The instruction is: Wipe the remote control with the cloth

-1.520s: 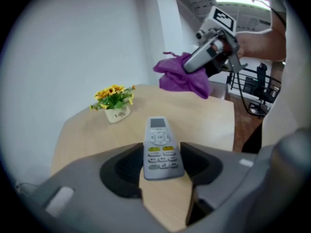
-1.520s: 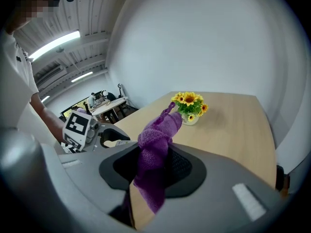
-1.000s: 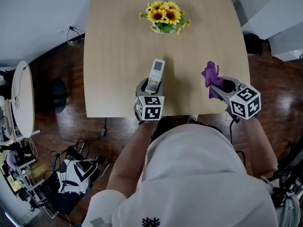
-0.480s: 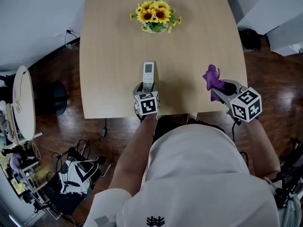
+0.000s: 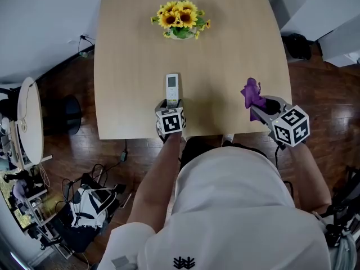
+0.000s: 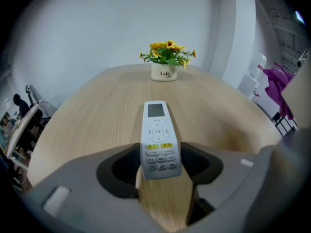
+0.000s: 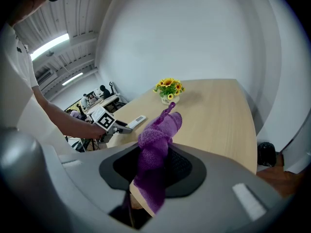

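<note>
Table, pale wood, seen from above; the person stands at its near edge with one pair of tongs in each hand.

Left gripper: clenched on the remote control; in the left gripper view the button end of the white handset sits between the two jaws, with the dark pads close against its long sides; the screen end juts straight out ahead of the jaws, away from the person, in line with the sunflowers; handset face up, yellow keys just clear of the pads; it runs low and nearly flat over the wood; cannot tell whether its far end rests on the surface or is just off it. Marker cube of this gripper at the table's near edge, the forearm behind it.

Right gripper: clamped on the purple cloth; the cloth is bunched between the jaws, one tuft standing up past the tips and a tail hanging below them; it is held over the right near part of the table, off the surface.

Cloth and handset well apart, with bare wood between them; the handset lies left of the cloth, the two grippers side by side along the near edge; no contact between cloth and handset.

Sunflowers in a small white pot at the far middle of the table, well beyond the handset's tip.
</note>
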A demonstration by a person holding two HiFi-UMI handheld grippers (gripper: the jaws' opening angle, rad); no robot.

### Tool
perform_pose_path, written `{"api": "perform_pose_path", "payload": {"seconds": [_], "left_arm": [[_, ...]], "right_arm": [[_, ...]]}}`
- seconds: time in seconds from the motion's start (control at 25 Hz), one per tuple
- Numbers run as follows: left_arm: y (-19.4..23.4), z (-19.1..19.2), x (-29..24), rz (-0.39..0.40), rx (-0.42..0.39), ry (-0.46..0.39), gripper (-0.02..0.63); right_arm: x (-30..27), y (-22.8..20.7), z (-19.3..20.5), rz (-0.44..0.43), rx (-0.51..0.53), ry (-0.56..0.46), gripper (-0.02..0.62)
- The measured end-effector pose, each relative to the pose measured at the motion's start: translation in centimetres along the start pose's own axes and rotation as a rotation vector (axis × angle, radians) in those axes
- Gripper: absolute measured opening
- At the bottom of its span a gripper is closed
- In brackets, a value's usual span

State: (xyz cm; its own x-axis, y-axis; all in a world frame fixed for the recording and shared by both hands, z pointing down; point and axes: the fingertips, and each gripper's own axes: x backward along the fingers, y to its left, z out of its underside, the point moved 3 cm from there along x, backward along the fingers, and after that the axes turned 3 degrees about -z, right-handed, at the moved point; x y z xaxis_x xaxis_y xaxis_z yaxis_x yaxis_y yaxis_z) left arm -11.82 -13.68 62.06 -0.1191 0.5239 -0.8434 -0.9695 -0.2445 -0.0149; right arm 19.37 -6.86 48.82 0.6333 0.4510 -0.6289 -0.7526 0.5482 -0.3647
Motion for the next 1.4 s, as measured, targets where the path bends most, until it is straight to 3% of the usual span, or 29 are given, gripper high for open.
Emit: {"api": "perform_pose_path", "payload": {"seconds": [0.08,0.28,0.44,0.64,0.76,0.96,1.12,1.4], "left_arm": [[-0.2,0.0,0.5,0.004,-0.020,-0.010,0.298],[-0.4,-0.1,2.8,0.011,-0.049,-0.048,0.308],[-1.4,2.5,6.5,0.073,-0.045,-0.046,0.307],[-2.3,7.6,11.0,0.128,-0.044,0.009,0.267],[-3.0,9.2,12.7,0.182,-0.111,0.006,0.223],[-3.0,10.5,15.7,0.265,-0.246,-0.096,0.120],[-1.4,13.0,19.3,0.358,-0.286,-0.165,0.120],[-0.1,19.7,28.9,0.583,-0.315,-0.272,0.121]], "right_arm": [[0.1,-0.1,0.0,-0.007,0.001,-0.007,0.126],[0.1,-0.6,0.3,-0.029,0.005,-0.018,0.126],[0.1,-0.2,1.7,-0.066,-0.014,-0.031,0.126],[-0.8,1.1,4.7,-0.108,-0.018,-0.014,0.126],[-1.2,2.3,6.4,-0.098,-0.022,-0.004,0.126],[0.0,6.0,8.0,-0.037,-0.011,-0.025,0.126],[1.1,10.9,9.4,0.049,-0.003,-0.058,0.126],[4.2,23.2,14.5,0.200,-0.071,-0.143,0.126]]}}
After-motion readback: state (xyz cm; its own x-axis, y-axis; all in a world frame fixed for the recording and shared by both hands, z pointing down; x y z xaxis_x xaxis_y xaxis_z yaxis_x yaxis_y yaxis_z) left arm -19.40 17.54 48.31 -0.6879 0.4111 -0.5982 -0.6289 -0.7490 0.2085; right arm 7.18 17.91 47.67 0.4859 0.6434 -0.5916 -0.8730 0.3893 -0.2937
